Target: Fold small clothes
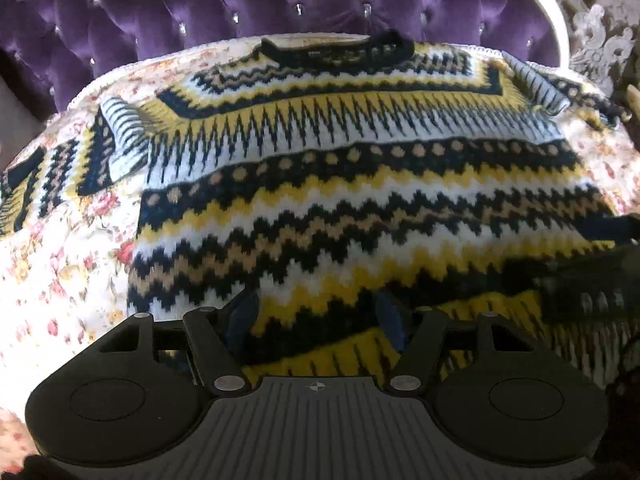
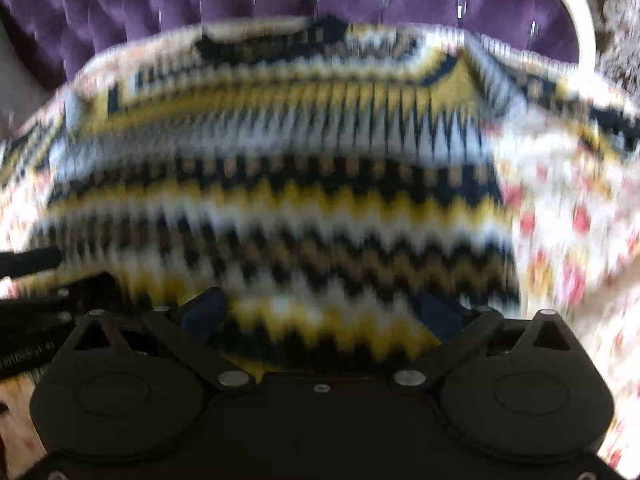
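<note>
The bed [image 1: 60, 280], under a floral cover and backed by a purple tufted headboard [image 1: 280, 4] along the top of both frames, carried the sweater [image 1: 340, 168] spread flat across the middle of each view. Its collar [image 1: 340, 50] lay at the top centre of the left view, next to the headboard, and its hem ran along the bottom, nearest the tools, so its long axis pointed straight away from both grippers. One sleeve [image 1: 60, 168] stretched out to the left edge of the left view; the other bunched at the upper right. The left gripper [image 1: 318, 316] sat low in its frame over the hem, toward the sweater's left half, its blue fingers [image 1: 244, 316] spread wide with knit showing between them and nothing pinched. The right gripper [image 2: 326, 312] sat likewise at the hem, toward the right side seam, where bare cover filled the right of its badly blurred frame; its fingers [image 2: 204, 312] also stood wide apart. Each tool seemed about equally near the hem, so a fold of hem toward collar looked the likeliest next move, though a sleeve fold was possible too.
</note>
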Tool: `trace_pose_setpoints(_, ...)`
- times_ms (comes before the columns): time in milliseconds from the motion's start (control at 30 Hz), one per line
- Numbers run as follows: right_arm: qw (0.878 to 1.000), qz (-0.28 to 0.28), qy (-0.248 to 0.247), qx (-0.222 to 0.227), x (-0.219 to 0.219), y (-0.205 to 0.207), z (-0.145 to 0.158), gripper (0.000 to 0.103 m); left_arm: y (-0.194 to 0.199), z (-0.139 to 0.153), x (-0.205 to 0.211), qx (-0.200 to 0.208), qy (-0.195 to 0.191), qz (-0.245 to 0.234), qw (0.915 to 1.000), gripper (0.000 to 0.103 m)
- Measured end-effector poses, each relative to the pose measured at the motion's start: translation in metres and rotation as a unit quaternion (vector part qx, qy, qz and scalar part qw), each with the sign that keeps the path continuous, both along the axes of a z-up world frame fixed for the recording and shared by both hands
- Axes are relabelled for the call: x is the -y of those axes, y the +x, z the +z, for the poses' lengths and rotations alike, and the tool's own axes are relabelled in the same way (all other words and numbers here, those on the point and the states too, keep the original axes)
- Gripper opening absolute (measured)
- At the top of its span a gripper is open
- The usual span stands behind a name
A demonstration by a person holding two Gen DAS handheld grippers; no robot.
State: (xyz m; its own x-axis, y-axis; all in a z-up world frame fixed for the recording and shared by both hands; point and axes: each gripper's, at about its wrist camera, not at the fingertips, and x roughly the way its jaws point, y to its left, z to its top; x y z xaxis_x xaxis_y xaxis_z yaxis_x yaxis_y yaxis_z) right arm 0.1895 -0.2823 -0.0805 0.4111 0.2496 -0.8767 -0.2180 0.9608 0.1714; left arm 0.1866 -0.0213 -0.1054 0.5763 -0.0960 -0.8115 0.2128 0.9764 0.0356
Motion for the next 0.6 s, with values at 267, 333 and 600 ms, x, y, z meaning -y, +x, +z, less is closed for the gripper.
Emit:
trace_pose_setpoints(267, 0.997, 0.064, 0.021, 0.030, 0.020, -0.021, 0.002, 0.103, -0.003, 0.006, -0.003, 0.012, -0.019, 0.010, 0.9997, 0.058)
trace_pose_setpoints(333, 0.997, 0.046, 0.063, 0.018, 0.036, -0.015, 0.007, 0.102, -0.004, 0.019, -0.004, 0.044, -0.037, 0.017, 0.9982, 0.057)
trace_pose_setpoints(600, 0.992, -0.071, 0.069, 0.081, 0.125, 0.013, 0.043, 0.100, 0.039, 0.034, 0.016, 0.080, -0.025, 0.014, 0.9964, 0.057)
